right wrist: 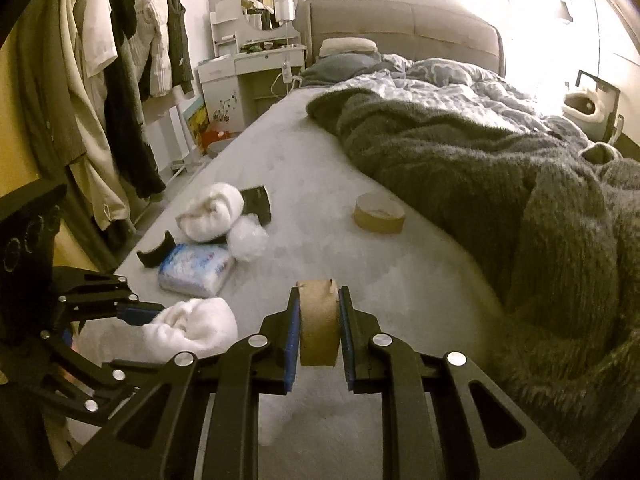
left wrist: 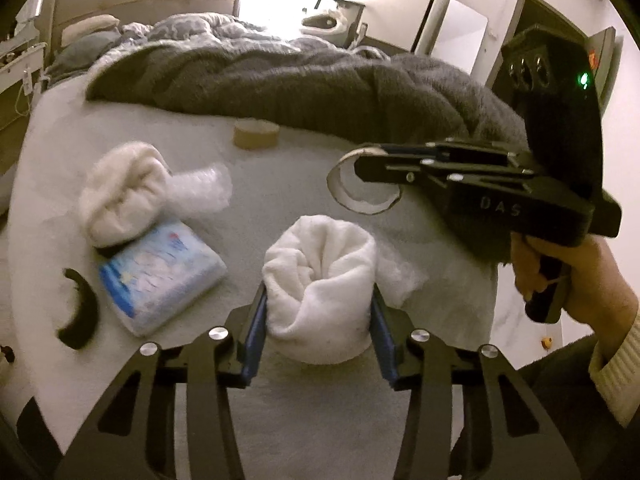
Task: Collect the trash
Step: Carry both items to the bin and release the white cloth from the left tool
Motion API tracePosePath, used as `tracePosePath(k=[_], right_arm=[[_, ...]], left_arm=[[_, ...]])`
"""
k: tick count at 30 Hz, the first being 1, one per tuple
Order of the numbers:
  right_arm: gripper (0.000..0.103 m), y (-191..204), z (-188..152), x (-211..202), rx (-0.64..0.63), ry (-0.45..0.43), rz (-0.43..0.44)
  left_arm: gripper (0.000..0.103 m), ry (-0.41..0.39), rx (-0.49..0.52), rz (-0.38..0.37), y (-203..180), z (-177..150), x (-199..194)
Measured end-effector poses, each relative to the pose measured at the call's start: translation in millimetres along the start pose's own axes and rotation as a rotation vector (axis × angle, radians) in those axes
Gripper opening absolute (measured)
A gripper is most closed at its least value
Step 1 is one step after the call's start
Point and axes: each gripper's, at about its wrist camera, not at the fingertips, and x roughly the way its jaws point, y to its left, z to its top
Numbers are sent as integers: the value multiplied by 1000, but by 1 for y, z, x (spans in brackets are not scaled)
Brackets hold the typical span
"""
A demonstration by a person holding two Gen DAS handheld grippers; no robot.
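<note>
My left gripper [left wrist: 318,302] is shut on a rolled white towel [left wrist: 320,280], held over the grey bed sheet [left wrist: 240,208]; the towel also shows in the right wrist view [right wrist: 192,326]. My right gripper [right wrist: 320,330] is shut on an empty cardboard tape ring [right wrist: 318,320], and the ring shows in the left wrist view [left wrist: 362,196] under the right gripper's fingers [left wrist: 376,166]. A second tape roll [left wrist: 256,134] [right wrist: 379,214] lies near the dark blanket. Bubble wrap [left wrist: 200,188] [right wrist: 248,242], a tissue pack [left wrist: 160,276] [right wrist: 196,268] and another rolled towel [left wrist: 124,192] [right wrist: 210,212] lie to the left.
A dark fluffy blanket [left wrist: 320,88] [right wrist: 500,184] covers the bed's far side. A curved black piece [left wrist: 80,312] [right wrist: 156,252] lies by the bed's left edge. Clothes [right wrist: 100,80] hang left of the bed, with a white dressing table [right wrist: 256,60] behind.
</note>
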Motion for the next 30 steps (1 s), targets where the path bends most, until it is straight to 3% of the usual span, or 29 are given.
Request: tracePosePath(k=[10,20,30], right_arm=[[18,26,30,8,-2,-43,35],[18,78,62,26,-14,-70,128],[18,135,89,54,-22,-45,213]], left_arm=[[49,-69,-34,102,31,5,-45],[49,-106,-115,238,91,-7,-92],[49,-79,-237,347,157,-39,-129]])
